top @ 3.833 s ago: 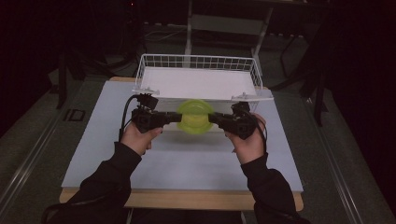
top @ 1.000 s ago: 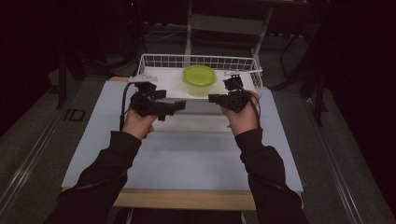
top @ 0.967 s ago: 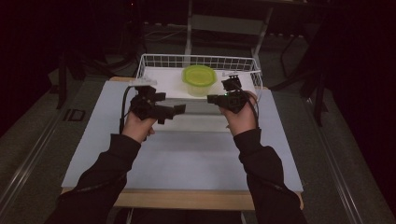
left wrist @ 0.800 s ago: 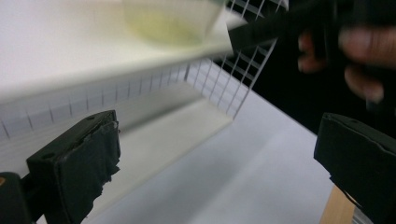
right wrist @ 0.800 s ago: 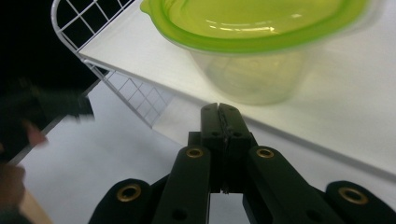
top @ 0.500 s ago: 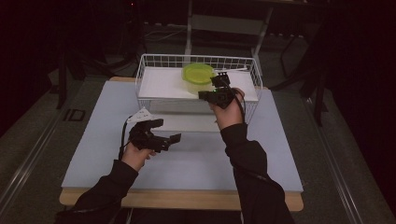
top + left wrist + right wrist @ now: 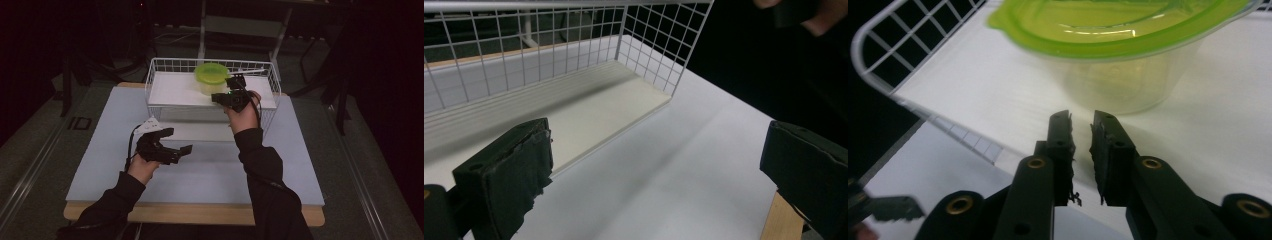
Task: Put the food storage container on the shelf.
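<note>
A clear tub with a lime-green lid (image 7: pixel 212 76) stands in the back of the white wire basket (image 7: pixel 160 62). My right gripper (image 7: pixel 216 97) hovers over the basket's front right, pointing at the tub. In the right gripper view its jaws (image 7: pixel 1082 122) have just been opening to a narrow gap, with nothing between them, a short way from the tub's wall (image 7: pixel 1118 85). My left gripper (image 7: pixel 177 140) sits low over the table in front of the basket, jaws wide open and empty. Its pads (image 7: pixel 509 175) frame bare table.
The basket's floor is a white board (image 7: pixel 589 100) behind its wire wall (image 7: pixel 524 45). The pale table (image 7: pixel 210 170) spreads in front, with a wooden edge (image 7: pixel 200 212) at the near side. Dark floor and stands surround it.
The tub, earlier carried between both grippers, now stands in the basket. My left hand has dropped down onto the table towards me. My right gripper moved towards the tub and parted its jaws slightly.
</note>
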`<state>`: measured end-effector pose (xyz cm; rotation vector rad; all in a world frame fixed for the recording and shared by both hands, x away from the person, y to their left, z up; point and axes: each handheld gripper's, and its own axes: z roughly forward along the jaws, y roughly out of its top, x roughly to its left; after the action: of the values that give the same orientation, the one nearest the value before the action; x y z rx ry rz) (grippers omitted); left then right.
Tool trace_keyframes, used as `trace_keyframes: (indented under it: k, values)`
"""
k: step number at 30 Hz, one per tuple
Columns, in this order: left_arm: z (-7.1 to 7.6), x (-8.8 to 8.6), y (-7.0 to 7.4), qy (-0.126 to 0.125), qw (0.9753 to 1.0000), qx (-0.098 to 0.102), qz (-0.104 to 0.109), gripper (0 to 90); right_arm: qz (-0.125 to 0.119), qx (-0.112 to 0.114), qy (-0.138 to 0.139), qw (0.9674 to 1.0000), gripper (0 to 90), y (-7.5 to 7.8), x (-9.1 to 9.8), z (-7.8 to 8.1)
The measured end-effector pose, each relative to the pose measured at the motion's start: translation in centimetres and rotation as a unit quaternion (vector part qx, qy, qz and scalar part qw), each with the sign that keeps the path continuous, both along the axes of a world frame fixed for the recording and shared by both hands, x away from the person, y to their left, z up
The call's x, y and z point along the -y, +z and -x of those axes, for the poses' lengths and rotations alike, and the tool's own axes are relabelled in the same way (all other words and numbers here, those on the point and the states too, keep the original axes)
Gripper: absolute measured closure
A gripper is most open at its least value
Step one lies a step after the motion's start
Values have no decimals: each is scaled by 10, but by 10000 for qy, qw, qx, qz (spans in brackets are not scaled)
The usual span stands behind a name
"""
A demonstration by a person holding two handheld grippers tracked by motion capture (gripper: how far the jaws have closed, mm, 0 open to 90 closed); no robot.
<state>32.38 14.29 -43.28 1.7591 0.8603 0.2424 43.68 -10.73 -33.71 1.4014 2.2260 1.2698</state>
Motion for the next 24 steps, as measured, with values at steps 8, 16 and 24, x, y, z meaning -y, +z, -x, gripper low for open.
trace_keyframes:
  k: [8, 16, 24]
  values:
    - [13, -3, -6, -149, 9999, 41, 21, 15, -7, 292, 378, 9989, 546, -1, 8, 38]
    - [26, -4, -11, -320, 9992, 191, -145, 15, 49, 488, 710, 9963, 298, -30, 20, 64]
    - [32, -4, -22, -431, 9989, 138, -106, 15, -94, 544, 967, 9938, 207, -55, 36, 82]
